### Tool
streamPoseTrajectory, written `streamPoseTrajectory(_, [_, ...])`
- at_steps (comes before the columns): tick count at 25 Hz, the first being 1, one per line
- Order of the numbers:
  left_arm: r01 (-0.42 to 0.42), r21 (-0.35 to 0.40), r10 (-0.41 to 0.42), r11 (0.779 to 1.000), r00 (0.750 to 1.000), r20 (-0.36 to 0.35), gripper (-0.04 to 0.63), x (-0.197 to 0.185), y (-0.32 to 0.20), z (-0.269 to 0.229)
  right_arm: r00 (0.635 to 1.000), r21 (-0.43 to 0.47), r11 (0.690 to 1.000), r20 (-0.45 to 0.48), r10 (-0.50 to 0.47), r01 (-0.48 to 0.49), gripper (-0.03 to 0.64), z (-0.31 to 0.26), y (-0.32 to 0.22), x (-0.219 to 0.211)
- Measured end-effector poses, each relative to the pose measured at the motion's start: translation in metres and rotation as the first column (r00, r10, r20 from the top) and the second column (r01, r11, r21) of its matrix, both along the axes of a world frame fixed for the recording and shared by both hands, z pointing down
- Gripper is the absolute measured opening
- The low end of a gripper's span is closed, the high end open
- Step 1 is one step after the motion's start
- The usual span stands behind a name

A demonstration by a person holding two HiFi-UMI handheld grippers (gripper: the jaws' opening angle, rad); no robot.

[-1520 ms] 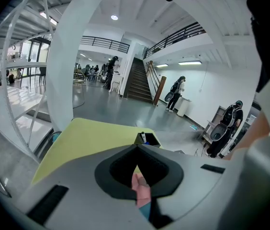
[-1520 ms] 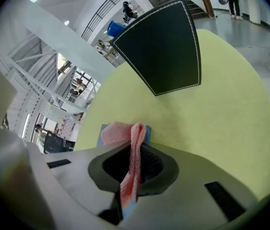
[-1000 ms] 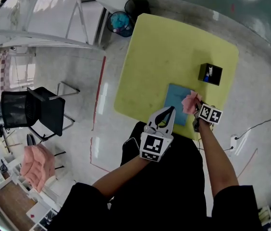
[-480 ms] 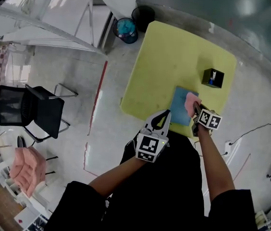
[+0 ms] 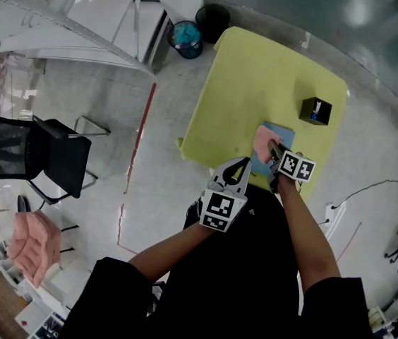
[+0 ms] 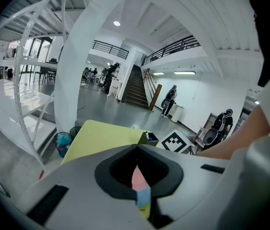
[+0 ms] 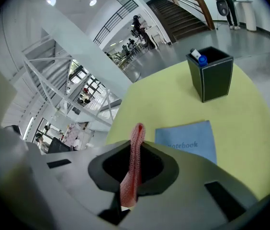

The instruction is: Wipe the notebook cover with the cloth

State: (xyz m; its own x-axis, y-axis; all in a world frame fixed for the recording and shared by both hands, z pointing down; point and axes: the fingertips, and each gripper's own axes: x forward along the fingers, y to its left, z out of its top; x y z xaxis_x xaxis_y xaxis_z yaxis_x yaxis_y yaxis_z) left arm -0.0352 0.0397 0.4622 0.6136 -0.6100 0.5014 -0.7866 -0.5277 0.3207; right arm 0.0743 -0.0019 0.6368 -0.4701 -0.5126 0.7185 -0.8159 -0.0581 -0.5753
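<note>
Cloth (image 5: 262,139) slid left; right gripper view alone shows notebook (image 7: 188,143) lettering.

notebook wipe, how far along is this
Done: the right gripper is shut on the pink cloth. In hand: cloth sits at the edge of the blue notebook in the head view; contact is unclear. Remaining: wiping across the cover. The left gripper is shut, empty.

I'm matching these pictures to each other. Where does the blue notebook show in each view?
Head view: notebook at the yellow table's near edge, partly under the pink cloth.
Left gripper view: a blue sliver seen through the opening between the jaws.
Right gripper view: centre-right, beyond the jaws.
Shared landmark: black pen holder.
</note>
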Motion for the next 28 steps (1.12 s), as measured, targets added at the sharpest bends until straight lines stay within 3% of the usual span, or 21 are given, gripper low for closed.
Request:
streamPoseTrajectory(9, [0.078, -0.034, -0.074, 0.996, 0.993, 0.090, 0.003, -0.008, 0.003, 0.009, 0.997, -0.104, 0.994, 0.074, -0.020, 0.028, 0.037, 0.066, 0.014, -0.028])
streamPoseTrajectory(16, [0.097, -0.068, -0.090, 0.993, 0.991, 0.102, 0.003, 0.006, 0.024, 0.018, 0.996, -0.154, 0.988, 0.090, -0.003, 0.016, 0.037, 0.095, 0.026, -0.022])
streamPoseTrajectory(22, [0.083, -0.073, -0.074, 0.994, 0.991, 0.113, 0.003, 0.018, 0.038, 0.023, 0.997, -0.139, 0.990, 0.075, -0.023, 0.034, 0.037, 0.101, 0.024, -0.016])
streamPoseTrajectory(28, [0.086, -0.069, -0.078, 0.994, 0.991, 0.112, 0.003, 0.023, 0.035, 0.021, 0.987, -0.087, 0.983, -0.006, -0.161, 0.160, 0.037, 0.104, 0.021, -0.018])
